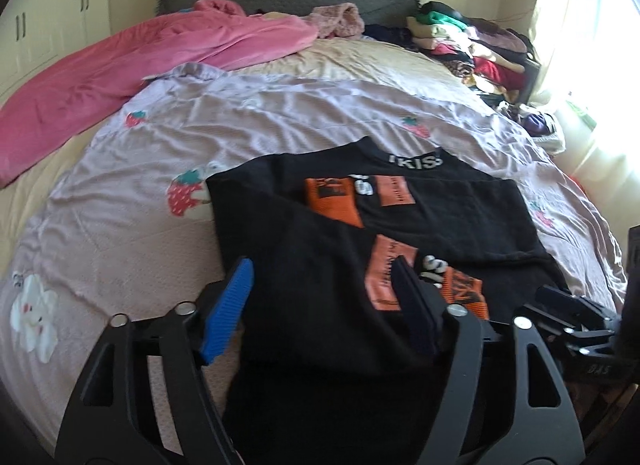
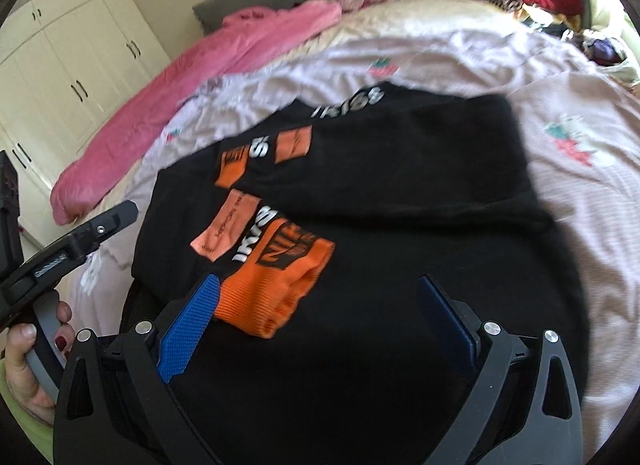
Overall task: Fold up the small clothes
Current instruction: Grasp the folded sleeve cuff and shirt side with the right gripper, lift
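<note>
— Blue-padded fingers of the left gripper (image 1: 322, 307) sat closest to the lens, spread wide, nothing between them; the black sweater (image 1: 360, 233) lay flat underneath and ahead.

— And where was that sweater, exactly?

— Spread on the pale pink strawberry-print sheet (image 1: 160, 153) in the middle of the bed, both sleeves folded in across the chest, orange cuffs and white lettering showing. Off to the left, a pink blanket (image 1: 120, 65) was bunched along the bed's edge; far right, a pile of folded clothes (image 1: 464, 41) was stacked by the headboard.

— Right side?

— From the right wrist view, the left hand (image 2: 28, 365) showed at the left edge, red nails wrapped around a grey trigger. Then the right gripper (image 2: 328, 329), its fingers just as wide apart, gripping nothing, hovering over the sweater's lower part. One blue pad (image 2: 188, 329) was right beside the orange cuff (image 2: 276, 289) of the nearer sleeve; whether it touched, I couldn't tell.

— Background?

— Cream wardrobe doors (image 2: 72, 65) at upper left.
</note>
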A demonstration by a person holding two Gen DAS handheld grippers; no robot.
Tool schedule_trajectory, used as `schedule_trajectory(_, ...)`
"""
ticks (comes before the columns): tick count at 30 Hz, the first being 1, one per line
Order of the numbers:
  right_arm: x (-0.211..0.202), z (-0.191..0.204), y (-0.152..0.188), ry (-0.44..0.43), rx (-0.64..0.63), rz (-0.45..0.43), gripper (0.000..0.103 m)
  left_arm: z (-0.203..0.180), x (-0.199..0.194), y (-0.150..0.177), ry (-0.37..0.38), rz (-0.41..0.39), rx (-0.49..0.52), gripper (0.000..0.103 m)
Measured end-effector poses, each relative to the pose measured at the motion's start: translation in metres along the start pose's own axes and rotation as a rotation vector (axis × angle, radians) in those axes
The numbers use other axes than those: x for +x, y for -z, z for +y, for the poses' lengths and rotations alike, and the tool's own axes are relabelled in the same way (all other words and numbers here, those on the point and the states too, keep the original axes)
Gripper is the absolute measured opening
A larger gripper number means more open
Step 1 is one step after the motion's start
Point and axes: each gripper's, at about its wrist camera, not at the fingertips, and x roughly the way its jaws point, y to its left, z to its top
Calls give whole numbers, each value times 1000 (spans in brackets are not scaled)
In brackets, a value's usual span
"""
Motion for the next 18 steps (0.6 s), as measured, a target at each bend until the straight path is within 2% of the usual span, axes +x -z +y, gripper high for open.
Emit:
schedule_trajectory(5,30,8,-3,-12,20,69,96,20,5,4,-36,0,-15,69)
schedule_trajectory(8,44,7,-3,10,50,82,86,31,6,7,-30,4,-39,69)
schedule_trajectory(9,45,8,-4,18,43,80,76,35,6,8,-33,5,-44,73)
schedule_trajectory(10,47,11,-4,32,26,82,59,37,7,9,-35,6,-47,74)
schedule_trajectory(14,47,19,-7,43,-30,67,31,48,9,11,-31,6,-75,75)
schedule_trajectory(15,45,20,-8,6,-40,60,8,52,9,11,-30,5,-82,75)
schedule_trajectory(16,42,22,-9,-42,-49,53,7,54,9,12,-29,4,-87,75)
schedule_trajectory(18,31,32,-14,-18,-118,15,7,57,10,12,-23,6,-97,75)
